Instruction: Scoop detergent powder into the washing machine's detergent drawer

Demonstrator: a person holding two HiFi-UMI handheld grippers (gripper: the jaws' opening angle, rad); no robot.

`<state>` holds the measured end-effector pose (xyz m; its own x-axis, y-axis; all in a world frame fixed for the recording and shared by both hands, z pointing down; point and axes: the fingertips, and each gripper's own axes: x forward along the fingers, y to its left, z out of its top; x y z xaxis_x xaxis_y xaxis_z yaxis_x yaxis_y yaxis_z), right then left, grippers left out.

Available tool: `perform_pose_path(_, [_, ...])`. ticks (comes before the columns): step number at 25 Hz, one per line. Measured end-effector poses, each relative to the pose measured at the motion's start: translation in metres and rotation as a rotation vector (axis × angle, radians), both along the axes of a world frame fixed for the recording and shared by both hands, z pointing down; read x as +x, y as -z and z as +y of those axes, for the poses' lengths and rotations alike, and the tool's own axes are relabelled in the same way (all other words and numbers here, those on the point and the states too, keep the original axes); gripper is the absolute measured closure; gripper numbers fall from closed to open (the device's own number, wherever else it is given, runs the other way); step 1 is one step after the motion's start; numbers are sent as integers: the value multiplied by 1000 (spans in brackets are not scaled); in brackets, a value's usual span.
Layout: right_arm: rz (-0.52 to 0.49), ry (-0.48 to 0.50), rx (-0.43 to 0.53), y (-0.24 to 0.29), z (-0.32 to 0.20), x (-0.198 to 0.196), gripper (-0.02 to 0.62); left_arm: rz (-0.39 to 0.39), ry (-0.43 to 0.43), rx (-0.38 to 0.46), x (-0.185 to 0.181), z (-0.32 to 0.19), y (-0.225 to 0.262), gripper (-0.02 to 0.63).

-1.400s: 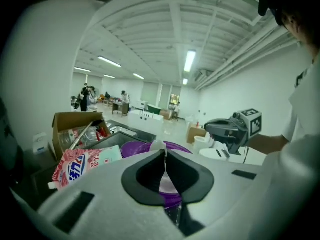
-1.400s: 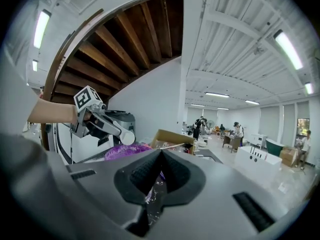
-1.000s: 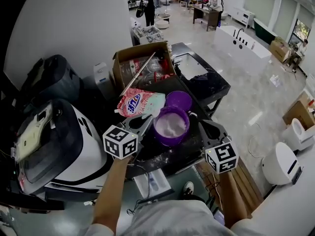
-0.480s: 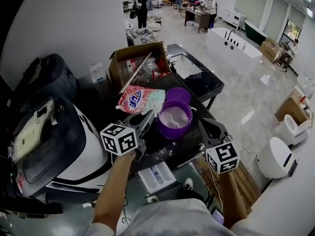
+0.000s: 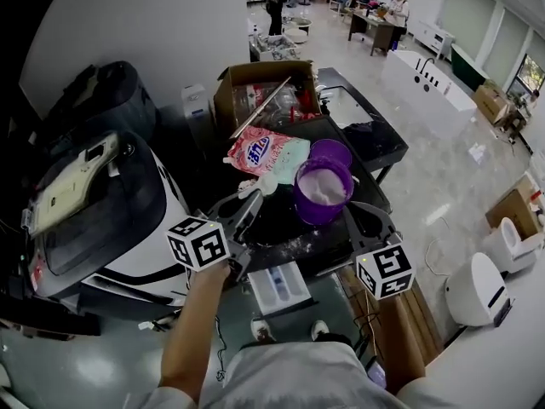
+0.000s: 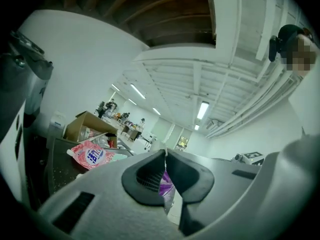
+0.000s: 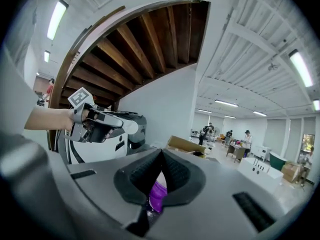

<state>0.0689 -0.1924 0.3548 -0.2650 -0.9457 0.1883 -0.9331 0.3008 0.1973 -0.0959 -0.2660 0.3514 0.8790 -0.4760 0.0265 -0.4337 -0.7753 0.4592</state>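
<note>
A purple tub (image 5: 322,191) of white detergent powder stands on the dark table (image 5: 281,228), its purple lid (image 5: 332,152) lying just behind it. A pink detergent bag (image 5: 260,154) lies to the tub's left. The white detergent drawer (image 5: 279,286) is pulled out below the table's front edge, beside the washing machine (image 5: 94,220). My left gripper (image 5: 252,201) (image 6: 165,154) is at the tub's front left, near the bag's white corner, jaws closed. My right gripper (image 5: 349,213) (image 7: 161,151) is at the tub's front right, also closed. A sliver of purple shows beneath both pairs of jaws.
An open cardboard box (image 5: 266,96) of clutter stands behind the bag. A black bag (image 5: 106,88) rests behind the washing machine. A dark trolley (image 5: 362,130) is to the right of the table. People stand around desks far back in the room (image 5: 375,7).
Both grippers have drawn back a little from the purple tub toward me. The head view has shifted, so the pulled-out drawer shows more fully. The tub and bag have not moved.
</note>
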Motion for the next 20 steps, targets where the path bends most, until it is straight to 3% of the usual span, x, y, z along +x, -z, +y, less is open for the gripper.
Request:
perform_pose_path(7, [-2, 173, -16, -11, 1, -18, 597, 2, 173, -48, -36, 38, -23, 591])
perform_pose_path(20, [-8, 427, -123, -82, 35, -43, 597, -71, 423, -184, -62, 125, -111, 591])
